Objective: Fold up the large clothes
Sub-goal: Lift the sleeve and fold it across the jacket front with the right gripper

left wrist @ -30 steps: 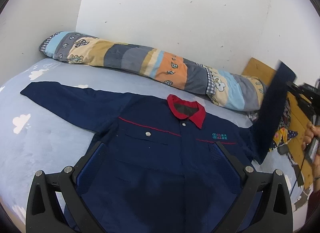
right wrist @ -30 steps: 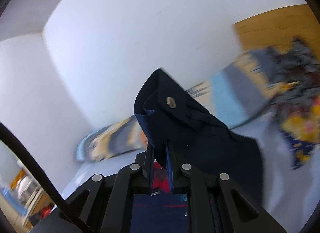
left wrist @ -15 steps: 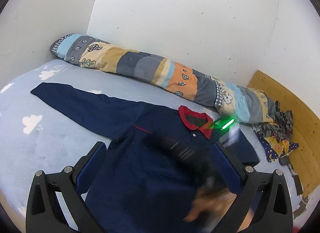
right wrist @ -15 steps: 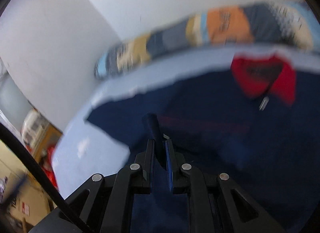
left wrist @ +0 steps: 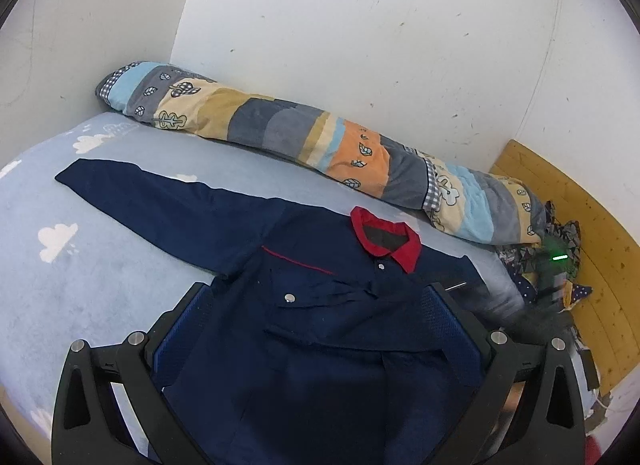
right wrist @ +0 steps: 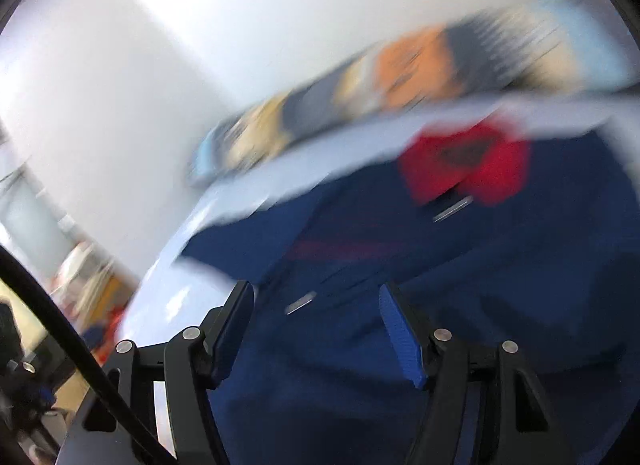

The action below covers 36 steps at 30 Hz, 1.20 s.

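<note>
both jaws gape above the jacket [left wrist: 320, 345].

Patchwork bolster [left wrist: 320, 145] lies along the white wall [left wrist: 360, 33], frame centre. Cloud-print bed sheet [left wrist: 60, 241] lower left. Wooden panel [left wrist: 580, 225] at right.

Right wrist view motion-blurred throughout, jacket [left wrist: 320, 325] hem cut off below, right tool [left wrist: 554, 293] smeared
</note>
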Each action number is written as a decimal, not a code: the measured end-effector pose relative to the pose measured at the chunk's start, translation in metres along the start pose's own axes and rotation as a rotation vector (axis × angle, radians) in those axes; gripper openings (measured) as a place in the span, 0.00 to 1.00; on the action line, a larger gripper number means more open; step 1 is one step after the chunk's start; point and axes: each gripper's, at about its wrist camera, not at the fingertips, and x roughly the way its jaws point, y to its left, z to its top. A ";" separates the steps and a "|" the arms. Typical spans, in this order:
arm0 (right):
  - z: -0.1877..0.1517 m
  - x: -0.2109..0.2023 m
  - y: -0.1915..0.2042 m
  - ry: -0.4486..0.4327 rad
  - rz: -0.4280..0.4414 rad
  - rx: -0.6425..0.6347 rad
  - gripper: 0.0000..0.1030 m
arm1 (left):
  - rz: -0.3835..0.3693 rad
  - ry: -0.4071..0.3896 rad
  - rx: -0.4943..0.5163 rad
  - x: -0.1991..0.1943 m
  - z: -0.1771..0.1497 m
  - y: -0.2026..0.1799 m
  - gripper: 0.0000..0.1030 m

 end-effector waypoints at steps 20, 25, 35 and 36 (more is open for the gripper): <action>-0.004 -0.026 -0.082 0.151 -0.676 -0.180 0.83 | 0.105 -0.063 -0.089 -0.011 0.018 0.048 1.00; 0.010 -0.021 -0.012 0.139 -0.443 -0.310 0.88 | 0.127 -0.082 -0.193 -0.020 0.025 0.080 1.00; -0.003 0.142 0.068 0.419 -0.330 -0.622 0.88 | 0.136 -0.058 -0.171 -0.016 0.025 0.081 1.00; -0.012 0.150 0.073 0.431 -0.362 -0.686 0.88 | 0.132 -0.055 -0.170 -0.016 0.024 0.082 1.00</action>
